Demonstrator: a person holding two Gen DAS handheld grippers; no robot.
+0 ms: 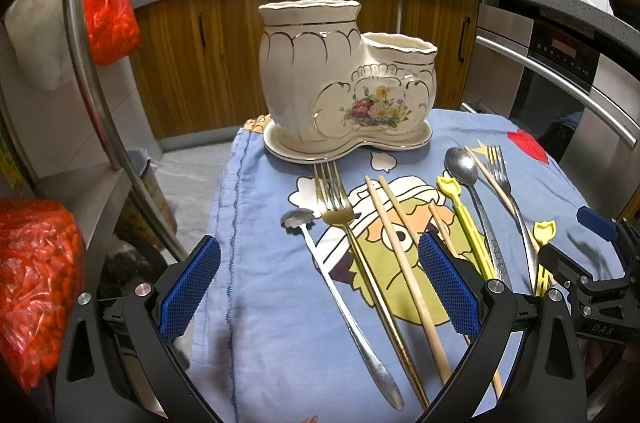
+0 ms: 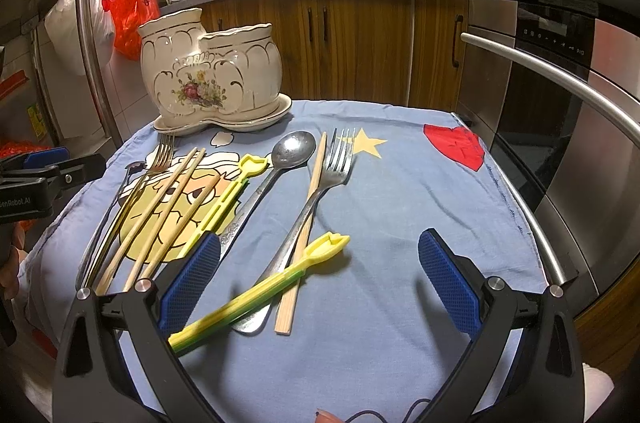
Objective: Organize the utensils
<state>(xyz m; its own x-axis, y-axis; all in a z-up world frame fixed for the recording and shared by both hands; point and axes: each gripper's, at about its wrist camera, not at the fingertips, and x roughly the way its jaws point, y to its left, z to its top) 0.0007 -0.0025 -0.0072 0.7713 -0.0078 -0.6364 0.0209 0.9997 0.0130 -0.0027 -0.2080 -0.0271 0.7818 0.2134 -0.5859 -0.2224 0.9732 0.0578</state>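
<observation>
From the left wrist camera, the left gripper (image 1: 320,279) hangs over the near part of the blue cartoon cloth (image 1: 256,303), its blue-padded fingers (image 1: 188,287) spread wide and holding nothing. Between and beyond them lie a small silver spoon (image 1: 340,287), a gold fork (image 1: 340,207) and a pair of wooden chopsticks (image 1: 396,243), all pointing away toward the ceramic utensil holder (image 1: 344,79), which stands upright on its saucer straight ahead at the cloth's far edge. Past the right finger lie a yellow pick (image 1: 464,215), a large spoon (image 1: 462,163) and a silver fork (image 1: 500,171). The right gripper (image 1: 600,251) shows at the right edge.

From the right wrist camera, the right gripper (image 2: 320,279) is likewise spread wide and empty above the cloth (image 2: 400,183). Between its fingers a yellow-green pick (image 2: 256,295) lies across a silver fork (image 2: 316,191) and a single chopstick (image 2: 308,227). The holder (image 2: 212,71) stands far ahead to the left, with the remaining utensils fanned out beyond the left finger.
</observation>
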